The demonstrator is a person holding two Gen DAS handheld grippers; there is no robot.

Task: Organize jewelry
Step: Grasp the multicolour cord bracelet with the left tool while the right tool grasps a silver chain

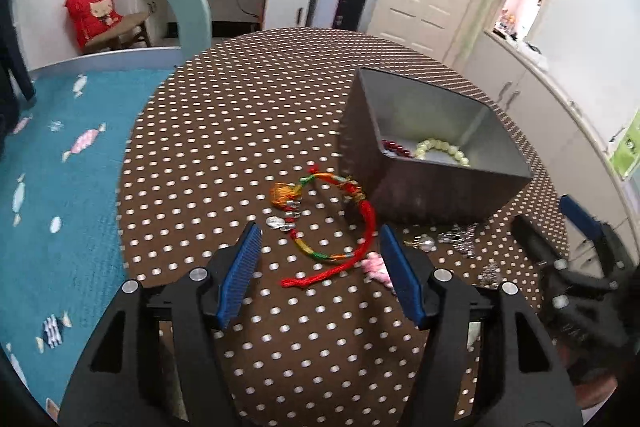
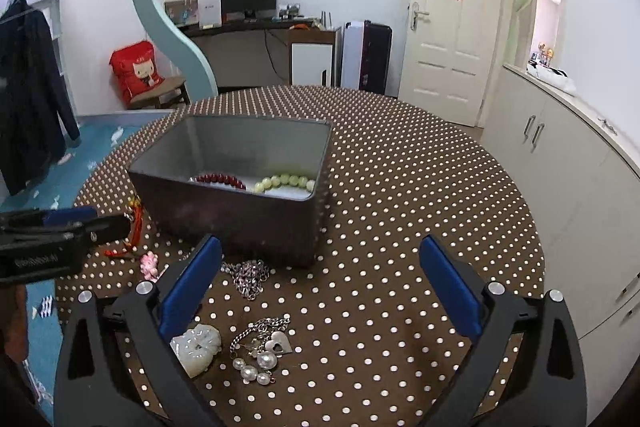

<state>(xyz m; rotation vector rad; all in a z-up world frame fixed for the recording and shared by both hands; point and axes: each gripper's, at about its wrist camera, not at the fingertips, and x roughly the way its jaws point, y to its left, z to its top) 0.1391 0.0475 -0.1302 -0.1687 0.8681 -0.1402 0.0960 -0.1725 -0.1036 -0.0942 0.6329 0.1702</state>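
Now the left gripper [image 1: 320, 259], half open and empty, hovers over the red-and-rainbow braided cord bracelet [image 1: 328, 223] beside the grey metal box [image 1: 432, 187]; next, lower and pinch it. The right gripper [image 2: 320, 287] stands wide, empty.

Two matching hand-held tools, black frames with blue pads.

Left tool [image 1: 320, 263]: matte black angular linkage arms with cut-out slots, round silver screw heads at the pivots, ribbed blue pads on the inner faces of both fingers [image 1: 242, 275]. Right tool [image 2: 320, 291]: same black arms and silver screws, smoother blue pads [image 2: 188, 287]; small pale lettering on the black side of its neighbour, unreadable.
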